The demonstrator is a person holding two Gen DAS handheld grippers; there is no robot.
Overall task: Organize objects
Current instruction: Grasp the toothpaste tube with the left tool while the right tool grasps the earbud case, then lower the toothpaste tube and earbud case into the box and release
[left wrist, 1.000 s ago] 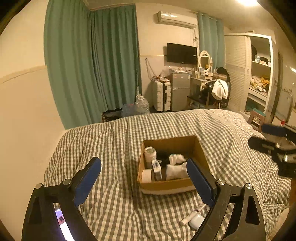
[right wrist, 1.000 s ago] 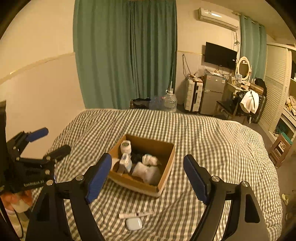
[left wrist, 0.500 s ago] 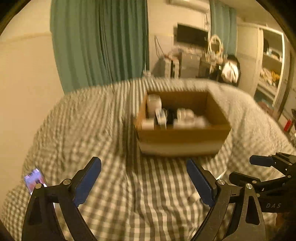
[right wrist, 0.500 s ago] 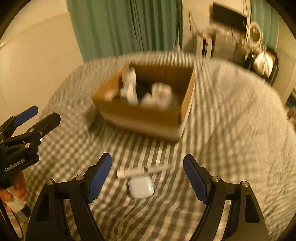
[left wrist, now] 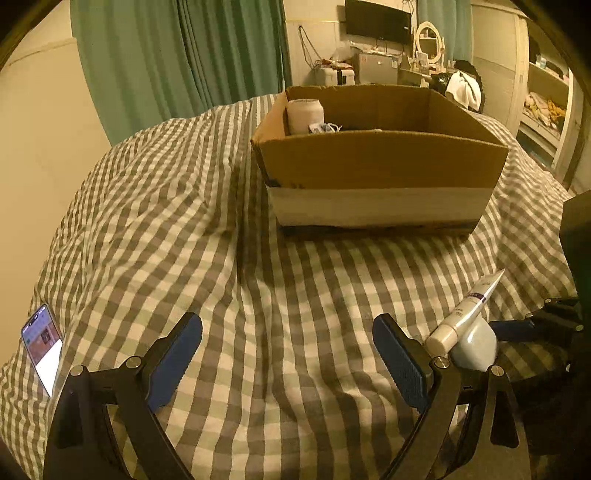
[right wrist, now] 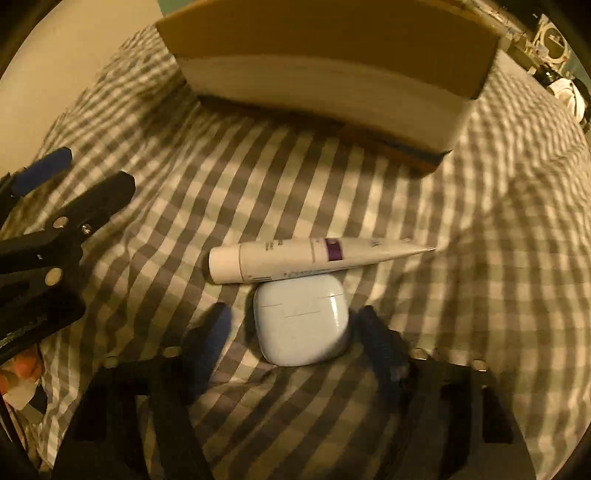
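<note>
A pale earbud case (right wrist: 301, 325) lies on the checked bedspread (right wrist: 258, 192) between the blurred blue-padded fingers of the right tongs (right wrist: 295, 332), whose jaws stand apart on either side of it, neither pad clearly touching. A white cream tube (right wrist: 314, 258) with a purple band rests across the case's far edge, cap to the left and flat crimped end to the right. Beyond both sits a cardboard box (right wrist: 325, 48), its lower wall banded white. The left tongs (left wrist: 288, 354) hover low over the bedspread (left wrist: 258, 295) with jaws spread wide and nothing between them; from this camera the case (left wrist: 474, 347) and tube (left wrist: 465, 314) appear just past the right-hand finger, and part of the right tongs shows at the frame's right edge. Ahead, the box (left wrist: 380, 162) holds a white jar (left wrist: 304, 116) in its far left corner beside small items too hidden to identify. A lit phone (left wrist: 42, 347) lies at the bed's left edge. Green curtains (left wrist: 177, 59) hang behind, with a wall-mounted television (left wrist: 376, 16) and an oval mirror (left wrist: 428, 37) further back.
</note>
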